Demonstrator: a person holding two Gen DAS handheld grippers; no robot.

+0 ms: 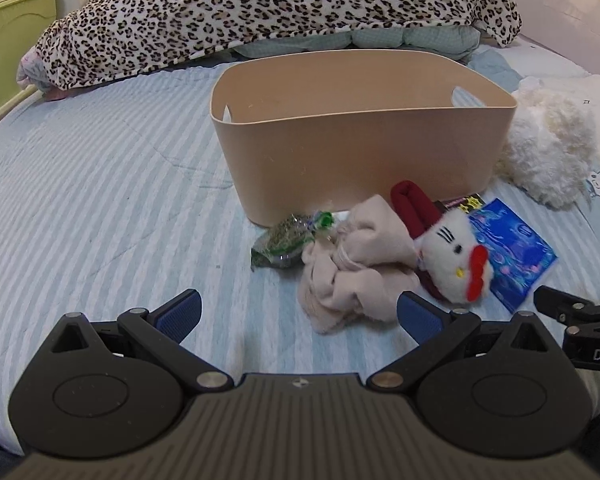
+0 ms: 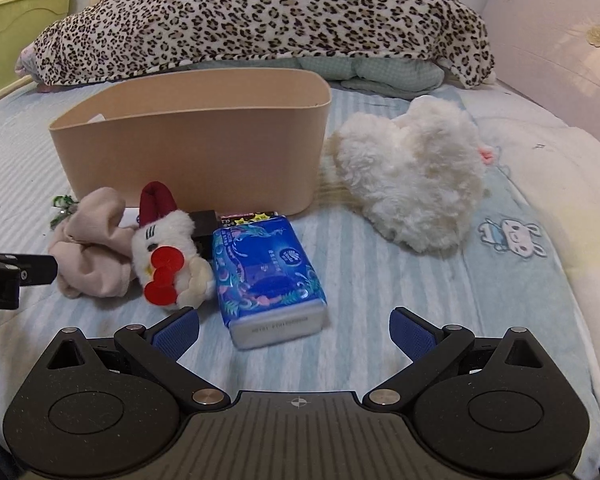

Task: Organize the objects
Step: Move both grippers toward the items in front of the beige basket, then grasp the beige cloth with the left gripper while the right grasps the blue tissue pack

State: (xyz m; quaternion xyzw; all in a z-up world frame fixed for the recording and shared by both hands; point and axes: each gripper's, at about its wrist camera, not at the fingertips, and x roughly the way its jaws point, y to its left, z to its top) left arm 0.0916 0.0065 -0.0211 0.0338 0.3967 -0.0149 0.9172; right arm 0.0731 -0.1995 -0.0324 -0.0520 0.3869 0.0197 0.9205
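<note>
A tan plastic bin (image 1: 360,152) stands on the striped bed, also in the right wrist view (image 2: 196,148). In front of it lie a green snack packet (image 1: 284,240), a crumpled pink cloth (image 1: 352,264) (image 2: 92,256), a white cat plush with a red bow (image 1: 456,264) (image 2: 168,256), a blue tissue pack (image 1: 512,252) (image 2: 268,268) and a small dark packet (image 2: 204,224). My left gripper (image 1: 300,312) is open and empty just short of the pink cloth. My right gripper (image 2: 294,332) is open and empty, with the tissue pack's near end between its fingertips.
A fluffy white plush (image 2: 412,176) lies right of the bin, also in the left wrist view (image 1: 548,148). A leopard-print blanket (image 1: 260,12) is heaped at the back. A green cabinet (image 1: 16,40) stands at far left. A pink headboard (image 2: 560,60) runs along the right.
</note>
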